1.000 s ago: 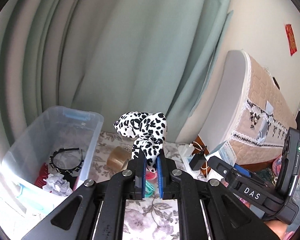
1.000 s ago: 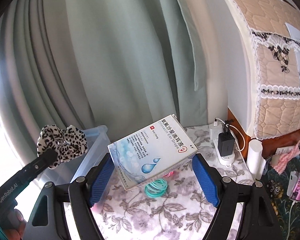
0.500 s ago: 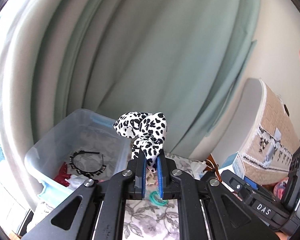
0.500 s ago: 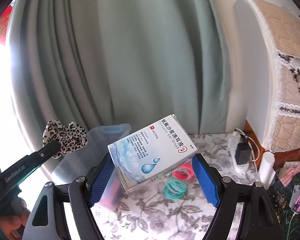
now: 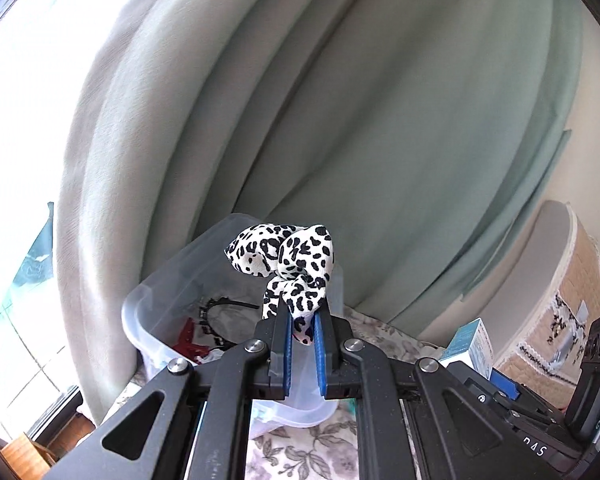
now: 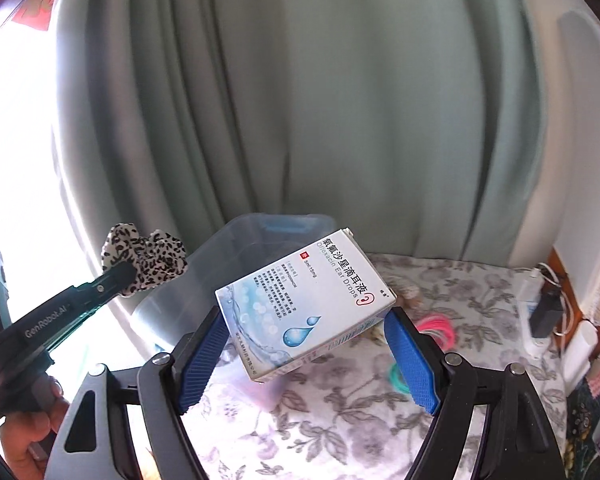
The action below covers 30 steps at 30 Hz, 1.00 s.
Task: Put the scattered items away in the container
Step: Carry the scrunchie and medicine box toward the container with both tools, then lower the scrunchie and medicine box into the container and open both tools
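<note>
**Two loads closing on one bin**

The leopard scrunchie [image 5: 286, 258], pinched in the left gripper [image 5: 302, 338], hangs over the clear bin [image 5: 148, 308]. The right gripper [image 6: 306, 354], jaws clamped on the tilted ear-drops box [image 6: 304, 304], could collide or let it slip.

The scrunchie [image 5: 286, 258] is white with black leopard spots. The box [image 6: 304, 304] is white and pale blue, with blue drops, black letters and a small red ear mark. The container [image 5: 156, 292] is clear plastic with a light blue handle; inside it lie a black hairband [image 5: 224, 306] and something red. The pads [image 6: 414, 364] on the jaws are blue and the arms are black. The surface [image 6: 452, 292] has a cloth of white with grey flowers. The curtain [image 6: 320, 100] is pale green. On the cloth lie pink hair ties [image 6: 438, 326] and teal hair ties [image 6: 396, 374].
</note>
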### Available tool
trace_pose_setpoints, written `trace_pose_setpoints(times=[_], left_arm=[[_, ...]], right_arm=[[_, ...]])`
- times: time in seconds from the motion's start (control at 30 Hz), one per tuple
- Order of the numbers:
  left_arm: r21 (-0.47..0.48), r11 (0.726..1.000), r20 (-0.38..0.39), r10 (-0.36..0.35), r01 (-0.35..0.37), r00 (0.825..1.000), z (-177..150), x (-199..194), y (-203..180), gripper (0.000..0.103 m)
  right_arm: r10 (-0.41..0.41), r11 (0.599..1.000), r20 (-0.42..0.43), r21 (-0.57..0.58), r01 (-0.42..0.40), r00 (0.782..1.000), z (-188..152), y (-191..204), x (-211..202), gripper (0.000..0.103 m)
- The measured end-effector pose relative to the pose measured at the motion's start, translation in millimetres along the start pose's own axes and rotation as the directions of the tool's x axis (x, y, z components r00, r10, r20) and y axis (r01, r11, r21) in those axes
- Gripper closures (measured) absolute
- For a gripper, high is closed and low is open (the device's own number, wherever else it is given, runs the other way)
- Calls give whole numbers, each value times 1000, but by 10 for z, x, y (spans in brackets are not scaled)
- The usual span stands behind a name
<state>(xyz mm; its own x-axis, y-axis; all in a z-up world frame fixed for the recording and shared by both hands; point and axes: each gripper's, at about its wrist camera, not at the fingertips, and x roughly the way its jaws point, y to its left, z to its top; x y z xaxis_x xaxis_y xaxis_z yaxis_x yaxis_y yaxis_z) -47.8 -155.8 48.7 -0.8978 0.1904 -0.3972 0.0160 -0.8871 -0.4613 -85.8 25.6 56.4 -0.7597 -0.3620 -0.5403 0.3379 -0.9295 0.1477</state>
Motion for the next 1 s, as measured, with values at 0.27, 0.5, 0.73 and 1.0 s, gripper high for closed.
trace_pose_setpoints(times=[0.27,0.5,0.73,1.0], left_arm=[[-43,999,-32,21,-22,999,-61,147,309,94],[-53,998,-64,38,-42,997,-70,302,432,94],[-67,996,-100,47,-54,994,-111,474,522,94],[-77,995,-138,55,-66,989,-168,665,624,94]], right_arm=[[42,996,-80,-69,-48,996,-116,338,337,21],[62,992,-131,-104,-76,989,-165,496,596,21],[88,986,-173,-127,-111,981,-178,638,874,21],[91,983,-172,-141,-116,981,-183,686,1034,21]])
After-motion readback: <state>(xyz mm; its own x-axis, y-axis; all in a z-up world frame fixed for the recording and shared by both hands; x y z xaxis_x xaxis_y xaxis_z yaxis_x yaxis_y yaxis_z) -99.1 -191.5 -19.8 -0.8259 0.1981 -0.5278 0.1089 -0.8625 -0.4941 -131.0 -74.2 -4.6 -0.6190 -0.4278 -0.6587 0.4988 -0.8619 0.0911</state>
